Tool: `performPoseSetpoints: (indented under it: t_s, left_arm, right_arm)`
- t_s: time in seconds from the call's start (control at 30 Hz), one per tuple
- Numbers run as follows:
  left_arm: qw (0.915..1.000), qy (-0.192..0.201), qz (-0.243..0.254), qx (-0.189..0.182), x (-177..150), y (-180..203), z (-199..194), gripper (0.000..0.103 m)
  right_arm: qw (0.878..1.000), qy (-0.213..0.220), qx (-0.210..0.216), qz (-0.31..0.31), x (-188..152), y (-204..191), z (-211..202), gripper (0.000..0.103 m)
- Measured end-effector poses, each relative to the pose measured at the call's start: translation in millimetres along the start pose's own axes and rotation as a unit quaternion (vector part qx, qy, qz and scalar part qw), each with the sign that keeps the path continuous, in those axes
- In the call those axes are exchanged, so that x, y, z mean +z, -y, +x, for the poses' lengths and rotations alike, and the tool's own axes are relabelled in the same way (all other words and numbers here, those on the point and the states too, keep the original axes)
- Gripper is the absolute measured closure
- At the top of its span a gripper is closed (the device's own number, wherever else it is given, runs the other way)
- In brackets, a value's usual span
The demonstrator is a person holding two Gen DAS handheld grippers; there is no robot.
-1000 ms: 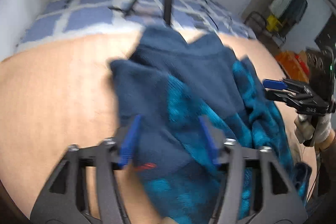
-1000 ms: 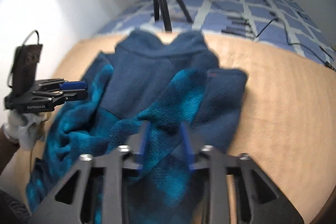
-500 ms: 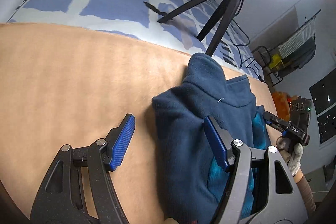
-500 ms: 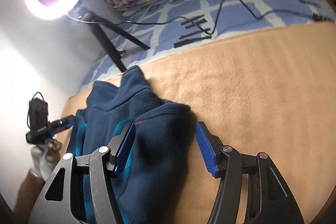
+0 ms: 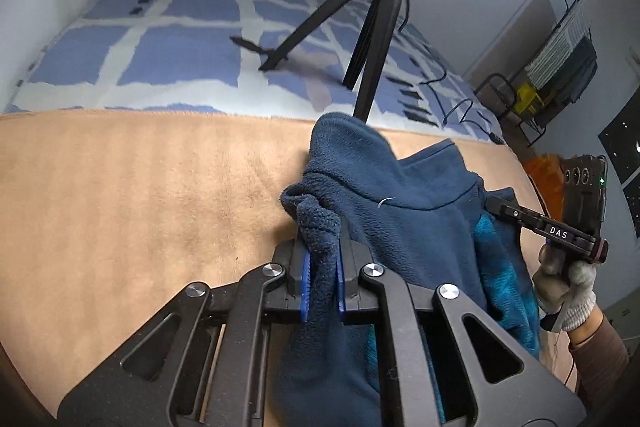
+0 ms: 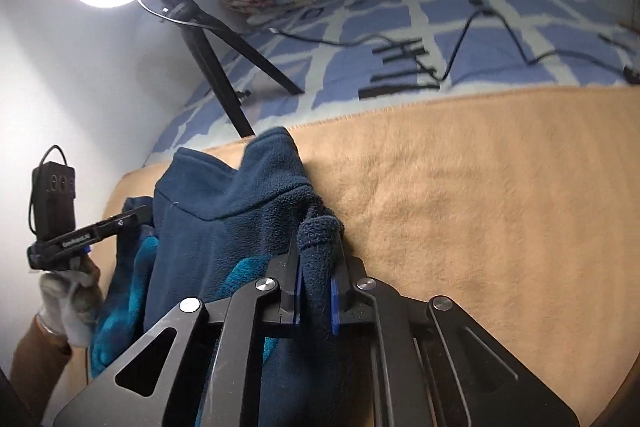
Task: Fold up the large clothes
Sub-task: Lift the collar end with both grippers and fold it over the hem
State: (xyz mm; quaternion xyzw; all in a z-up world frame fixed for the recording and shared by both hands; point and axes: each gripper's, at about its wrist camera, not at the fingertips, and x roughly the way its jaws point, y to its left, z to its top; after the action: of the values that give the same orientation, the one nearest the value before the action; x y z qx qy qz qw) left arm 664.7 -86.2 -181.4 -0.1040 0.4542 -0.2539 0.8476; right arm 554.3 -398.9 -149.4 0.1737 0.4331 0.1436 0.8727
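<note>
The left gripper (image 5: pixel 322 267) has just closed its jaws on a bunched fold of the dark blue fleece top (image 5: pixel 404 227), pads pressing the cloth; the right gripper (image 6: pixel 316 273) has likewise just clamped onto the opposite edge of the garment. The fleece lies rumpled on a tan blanket (image 5: pixel 140 195), collar toward the ring light tripod (image 5: pixel 372 39) standing on the blue checked bedspread (image 5: pixel 168 51).

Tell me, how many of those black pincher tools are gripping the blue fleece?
2. The left gripper pinches one edge of the blue fleece; the right gripper pinches the opposite edge.
</note>
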Motion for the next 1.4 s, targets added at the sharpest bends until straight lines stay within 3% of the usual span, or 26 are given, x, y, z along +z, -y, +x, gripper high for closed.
performPoseSetpoints:
  t_s: [0.43,0.73,1.13,1.4]
  left_arm:
    - [0.9977,0.053,0.04,0.012,-24,52,-84,0.097]
    - [0.9942,0.08,0.072,-0.001,-63,97,-165,0.097]
    - [0.9938,0.08,0.076,-0.014,-158,121,-249,0.097]
    - [0.9946,0.031,0.099,0.004,-229,130,-256,0.097]
  right_arm:
    - [0.996,0.049,-0.009,-0.077,-4,-58,-76,0.096]
    - [0.992,0.077,-0.004,-0.102,-36,-90,-154,0.096]
    - [0.992,0.06,0.011,-0.106,-134,-119,-225,0.096]
    - [0.993,0.04,0.008,-0.11,-206,-126,-240,0.096]
